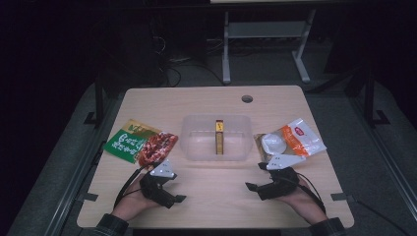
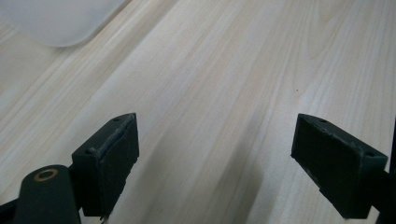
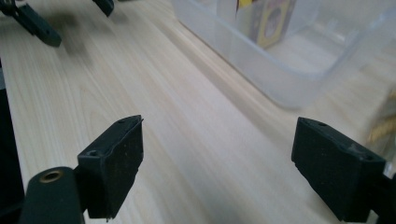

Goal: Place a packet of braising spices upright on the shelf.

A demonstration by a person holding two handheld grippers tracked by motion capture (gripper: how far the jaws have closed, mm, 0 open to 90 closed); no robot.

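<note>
Resting low over the table (image 1: 206, 196), both grippers are empty with jaws spread wide: the left gripper (image 1: 169, 194) near the front left, the right gripper (image 1: 255, 184) near the front right. Between the left gripper's pads (image 2: 109, 163) bare wood is seen, with a corner of the bin (image 2: 56, 23) far ahead; between the right gripper's pads (image 3: 114, 163) the bin wall (image 3: 261, 70) is seen close by.

A clear plastic bin (image 1: 189, 142) stands mid-table, and a slim yellow box (image 1: 219, 137) stands on edge inside it. A green-and-red packet (image 1: 140, 142) lies left of the bin, just beyond the left gripper; a white-and-orange packet (image 1: 295, 140) lies right of it, just beyond the right gripper.

Both packets are judged to be light, thin, soft and slippery film that will sag and crinkle when lifted. A grip is best taken on a flat sealed edge or corner that stands a little off the wood, pinched fully between the pads, since the filled middle would probably bulge and slide out.
</note>
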